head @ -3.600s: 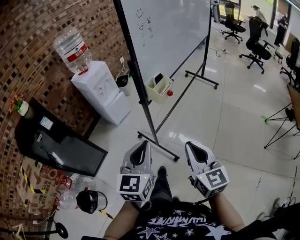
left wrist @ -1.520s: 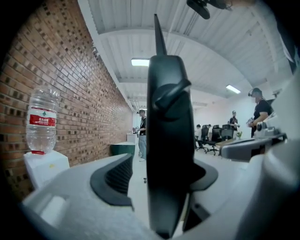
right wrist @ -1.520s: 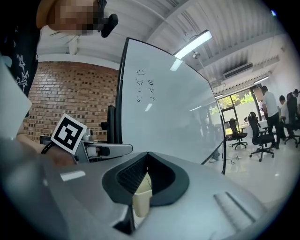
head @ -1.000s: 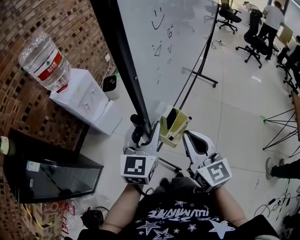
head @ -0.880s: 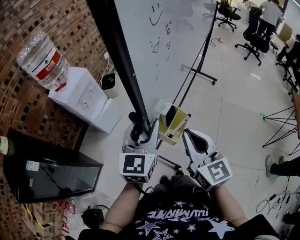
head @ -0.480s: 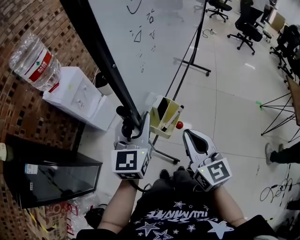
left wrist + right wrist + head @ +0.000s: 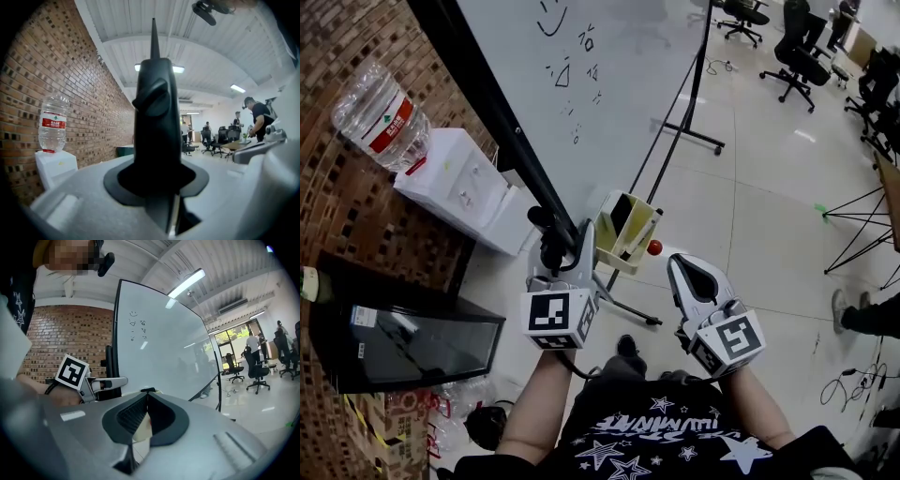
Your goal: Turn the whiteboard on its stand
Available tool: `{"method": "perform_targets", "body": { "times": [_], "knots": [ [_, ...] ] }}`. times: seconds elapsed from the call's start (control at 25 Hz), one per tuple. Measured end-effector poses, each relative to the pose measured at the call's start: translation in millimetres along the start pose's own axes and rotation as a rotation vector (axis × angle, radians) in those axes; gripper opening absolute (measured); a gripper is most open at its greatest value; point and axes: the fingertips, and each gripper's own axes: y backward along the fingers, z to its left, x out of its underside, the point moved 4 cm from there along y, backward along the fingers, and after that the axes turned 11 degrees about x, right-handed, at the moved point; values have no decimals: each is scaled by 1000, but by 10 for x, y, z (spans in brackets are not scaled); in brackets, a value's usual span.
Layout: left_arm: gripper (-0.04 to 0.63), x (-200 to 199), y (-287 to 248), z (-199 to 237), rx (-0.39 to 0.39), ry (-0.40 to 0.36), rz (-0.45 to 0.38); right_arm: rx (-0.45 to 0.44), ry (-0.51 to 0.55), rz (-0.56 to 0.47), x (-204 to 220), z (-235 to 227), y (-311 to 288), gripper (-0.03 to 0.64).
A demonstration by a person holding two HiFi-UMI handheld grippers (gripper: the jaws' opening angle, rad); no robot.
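Note:
The whiteboard (image 7: 609,84) stands on its wheeled black stand, a few marker doodles near its top. Its black side frame (image 7: 487,103) runs diagonally down to my left gripper (image 7: 570,261), which is shut on it just below a black knob (image 7: 547,230). In the left gripper view the black frame (image 7: 157,117) fills the space between the jaws. My right gripper (image 7: 686,274) hovers to the right of the frame, shut and holding nothing; its tips (image 7: 146,393) meet. The whiteboard (image 7: 159,343) rises in front of it.
A pale pen tray (image 7: 626,230) hangs on the board's lower edge, a red ball (image 7: 653,247) beside it. A water dispenser (image 7: 459,183) with its bottle (image 7: 380,112) stands by the brick wall, a black screen (image 7: 394,342) nearby. Office chairs (image 7: 797,66) stand at the far right.
My left gripper rose from beside the stand's foot onto the black frame and stays clamped there. Over the last second the frame and the tray have shifted a little left. The right gripper barely moved.

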Motion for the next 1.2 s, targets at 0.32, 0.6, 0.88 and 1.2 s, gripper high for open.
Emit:
{"method": "perform_targets", "body": {
  "times": [0.32,0.6,0.88,1.2],
  "knots": [
    [146,77,74,-566,-34,-12,-10,-13,1,-9,20,-198,489,9],
    [146,154,218,-969,-53,-27,-25,-2,-9,-18,84,-417,1005,9],
    [146,156,430,-1289,-80,-47,-41,-23,-23,14,231,-554,1437,9],
    [146,180,602,-1573,-86,-41,-37,-18,-35,21,276,-605,1672,9]
  ]
}}
